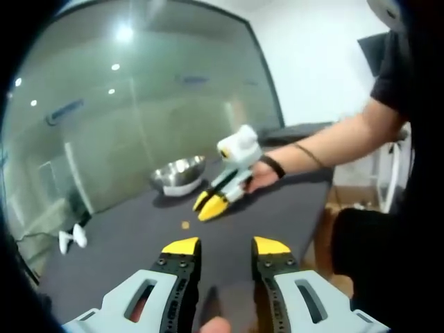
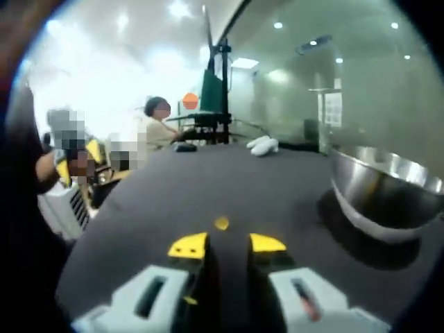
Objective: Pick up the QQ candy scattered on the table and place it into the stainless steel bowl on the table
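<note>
A small orange-yellow QQ candy point(image 2: 221, 223) lies on the dark table just beyond my right gripper point(image 2: 227, 244), whose yellow-tipped jaws stand open with nothing between them. The stainless steel bowl point(image 2: 388, 187) sits to the right of it on the table. In the left gripper view the same candy point(image 1: 185, 225) lies between the bowl point(image 1: 178, 173) and my left gripper point(image 1: 226, 246), which is open and holds nothing. The right gripper point(image 1: 210, 206), held in a hand, points down at the table near the candy.
A white object point(image 1: 71, 239) lies near the table's far edge, the same white object point(image 2: 262, 144) showing beyond the bowl. A glass wall runs behind the table point(image 1: 277, 208). A person point(image 2: 158, 128) sits in the background. The holder's arm point(image 1: 333, 146) reaches over the table's right side.
</note>
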